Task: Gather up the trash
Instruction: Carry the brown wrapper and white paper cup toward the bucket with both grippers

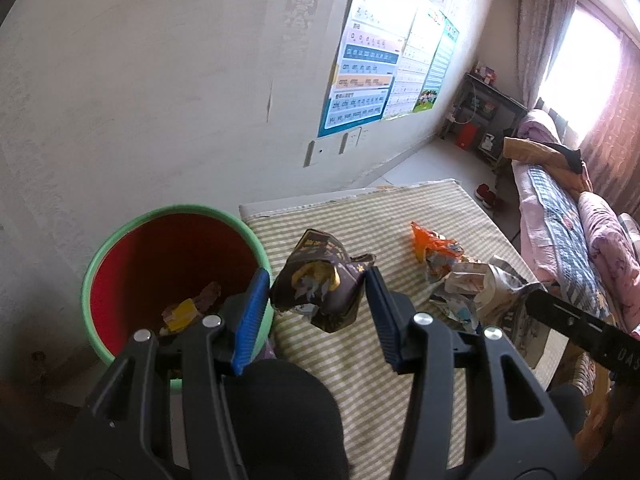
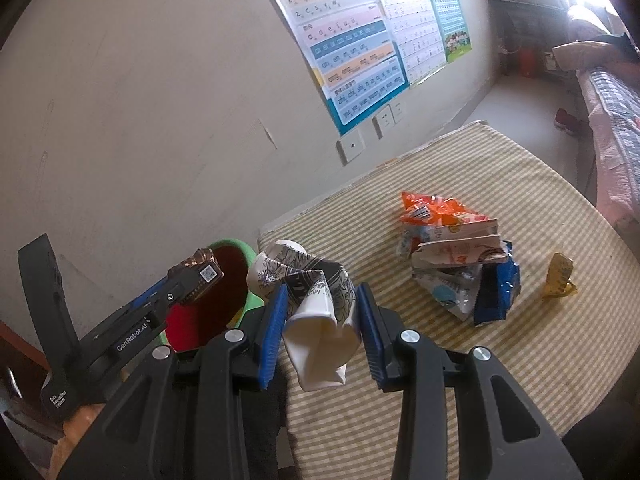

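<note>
My left gripper (image 1: 316,292) is shut on a crumpled dark brown snack wrapper (image 1: 320,284), held over the striped table edge just right of the bin (image 1: 120,240), a red bucket with a green rim. Some trash lies at the bin's bottom (image 1: 184,312). My right gripper (image 2: 320,316) is shut on a crushed white paper cup with grey print (image 2: 316,320), also near the bin (image 2: 224,248). The left gripper's body (image 2: 120,332) shows at the left of the right wrist view. On the table lie an orange wrapper (image 1: 434,248) (image 2: 440,210) and crumpled white and blue packets (image 2: 468,280).
A small yellow wrapper (image 2: 558,276) lies near the table's right side. The striped tablecloth (image 2: 520,184) stands against a white wall with posters (image 2: 352,48). A bed with pink bedding (image 1: 580,232) and red shoes (image 1: 486,196) on the floor are beyond.
</note>
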### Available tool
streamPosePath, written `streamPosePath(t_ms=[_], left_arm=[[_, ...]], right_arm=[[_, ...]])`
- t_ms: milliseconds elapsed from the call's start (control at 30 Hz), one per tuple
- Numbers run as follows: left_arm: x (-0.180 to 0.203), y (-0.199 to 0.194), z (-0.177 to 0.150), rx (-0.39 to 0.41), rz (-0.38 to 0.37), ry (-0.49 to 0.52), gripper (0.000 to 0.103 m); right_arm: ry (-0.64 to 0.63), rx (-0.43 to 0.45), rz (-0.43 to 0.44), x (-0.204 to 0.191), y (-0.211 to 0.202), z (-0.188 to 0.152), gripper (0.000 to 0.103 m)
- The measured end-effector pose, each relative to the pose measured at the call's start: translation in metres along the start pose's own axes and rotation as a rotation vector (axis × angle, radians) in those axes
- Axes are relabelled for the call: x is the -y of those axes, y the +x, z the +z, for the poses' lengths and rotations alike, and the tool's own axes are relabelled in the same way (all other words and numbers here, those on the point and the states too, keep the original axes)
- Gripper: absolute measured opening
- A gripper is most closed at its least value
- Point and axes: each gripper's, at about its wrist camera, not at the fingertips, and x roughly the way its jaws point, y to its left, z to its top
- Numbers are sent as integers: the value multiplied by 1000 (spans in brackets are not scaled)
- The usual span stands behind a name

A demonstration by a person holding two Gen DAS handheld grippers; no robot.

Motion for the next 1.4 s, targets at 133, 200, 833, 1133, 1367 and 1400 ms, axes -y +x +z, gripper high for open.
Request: streamPosePath(t_ms=[133, 200, 833, 1133, 1367, 1400], left_arm=[[-3, -1, 0, 2, 11, -8, 48], [-5, -1, -1, 2, 15, -13, 48], [-25, -4, 1, 11, 40, -34, 48], [-32, -3, 3, 12, 47, -48, 48], [-39, -1, 2, 2, 59, -65, 48], [-41, -1, 2, 1, 61, -68, 48]], right_arm=[[-6, -11, 8, -4, 6, 0, 35], [-11, -15, 11, -7, 8, -1, 35], [-41, -48, 23, -21, 24, -3, 35], [-54, -63, 26, -27, 30, -4, 35], [-70, -79, 33, -36, 41, -5, 35], [-72, -81, 34, -36, 42, -5, 35]])
